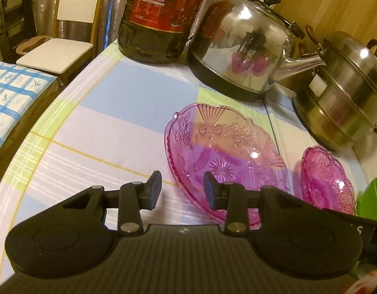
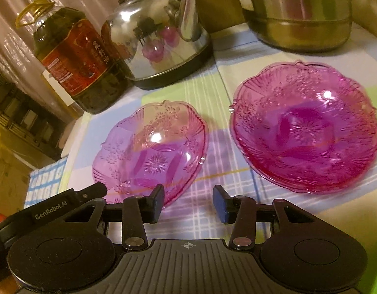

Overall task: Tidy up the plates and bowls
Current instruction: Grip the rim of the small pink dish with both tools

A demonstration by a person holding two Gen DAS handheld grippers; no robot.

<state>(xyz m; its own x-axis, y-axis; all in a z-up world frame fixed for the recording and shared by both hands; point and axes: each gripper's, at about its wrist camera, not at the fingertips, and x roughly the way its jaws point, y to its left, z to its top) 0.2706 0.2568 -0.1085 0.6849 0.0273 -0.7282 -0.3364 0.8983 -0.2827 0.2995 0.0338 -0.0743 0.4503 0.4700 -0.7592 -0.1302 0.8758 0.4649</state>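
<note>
Only from the left wrist: chair [image 1: 57, 51], green object [image 1: 371, 199].

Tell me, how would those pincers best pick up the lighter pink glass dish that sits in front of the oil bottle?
Probably by its scalloped rim. The lighter pink dish lies flat and wide on the tablecloth, far too broad to span, so one finger should go inside and one outside the near edge. The left gripper, open and empty, is already lined up with that near edge and could come in from the front, angled downward.
</note>
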